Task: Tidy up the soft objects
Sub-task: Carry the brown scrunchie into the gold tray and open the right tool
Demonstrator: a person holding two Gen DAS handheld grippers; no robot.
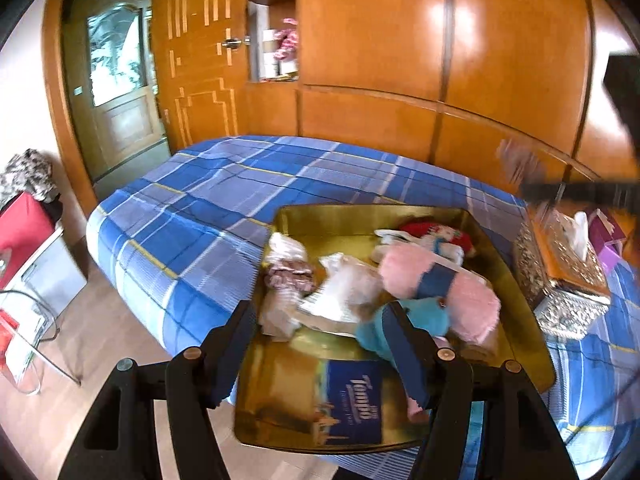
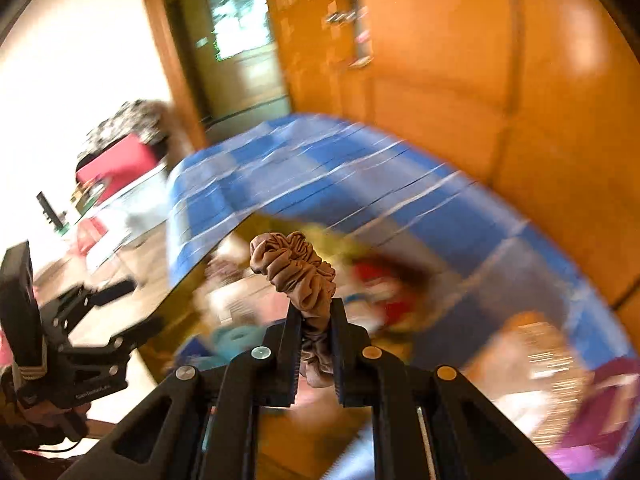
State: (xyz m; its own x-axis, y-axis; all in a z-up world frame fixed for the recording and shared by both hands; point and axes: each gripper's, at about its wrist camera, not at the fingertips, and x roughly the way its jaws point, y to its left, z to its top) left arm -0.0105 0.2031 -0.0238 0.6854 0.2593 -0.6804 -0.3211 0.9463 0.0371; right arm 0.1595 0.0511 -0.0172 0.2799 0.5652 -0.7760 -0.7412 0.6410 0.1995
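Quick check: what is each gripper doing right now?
Left gripper: open, holding nothing, over the gold tin.
Right gripper: shut on a tan scrunchie.

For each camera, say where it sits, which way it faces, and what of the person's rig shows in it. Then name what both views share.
Left wrist: on the left gripper, looking down over the gold tin of soft items on the blue plaid bed; its open fingers show.
Right wrist: on the right gripper, tilted and blurred, facing the same bed; its fingers clamp a tan scrunchie, the left gripper at lower left.
Shared: bed, tin, wooden wardrobe.
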